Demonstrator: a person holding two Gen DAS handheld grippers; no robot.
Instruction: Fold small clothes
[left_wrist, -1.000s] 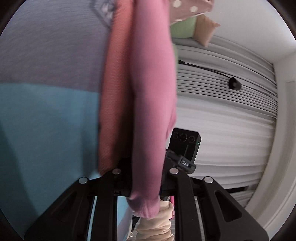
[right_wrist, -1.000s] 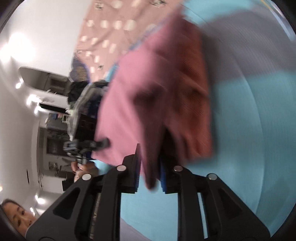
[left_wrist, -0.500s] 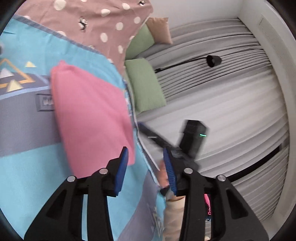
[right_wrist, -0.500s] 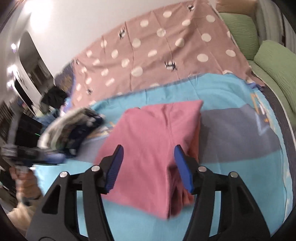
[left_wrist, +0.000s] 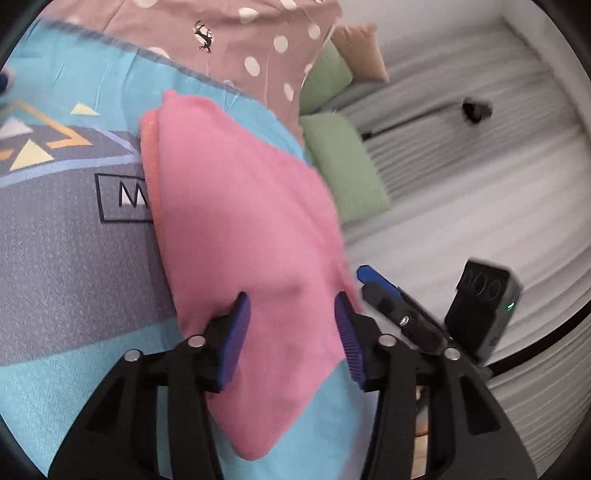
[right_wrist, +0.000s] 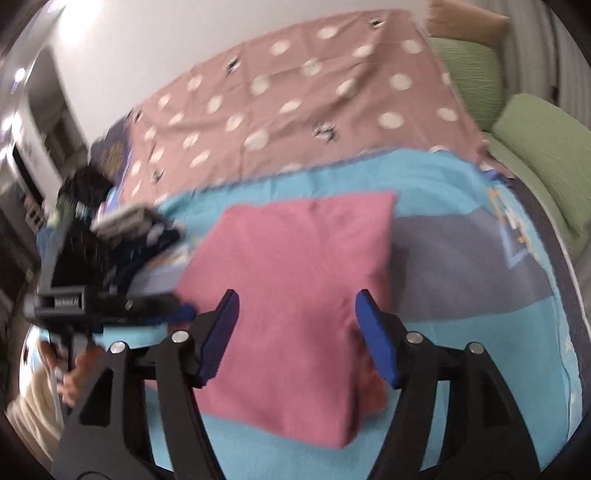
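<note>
A pink garment (left_wrist: 240, 229) lies folded flat on the blue and grey bed cover (left_wrist: 55, 251); it also shows in the right wrist view (right_wrist: 295, 288). An orange layer shows along its edge. My left gripper (left_wrist: 291, 325) is open and empty just above the garment's near end. My right gripper (right_wrist: 295, 325) is open and empty above the garment's near edge. The right gripper's blue fingertip (left_wrist: 373, 277) shows in the left wrist view, and the left gripper's body (right_wrist: 92, 299) in the right wrist view.
A pink polka-dot sheet (right_wrist: 295, 99) covers the far part of the bed. Green cushions (right_wrist: 543, 155) and a tan cushion (left_wrist: 362, 48) lie by the pleated curtain (left_wrist: 480, 206). A dark pile of clothes (right_wrist: 122, 236) lies at the left of the cover.
Both grippers were shut on the hanging pink garment. They have let go, opened and drawn back; the garment now lies folded on the cover.
</note>
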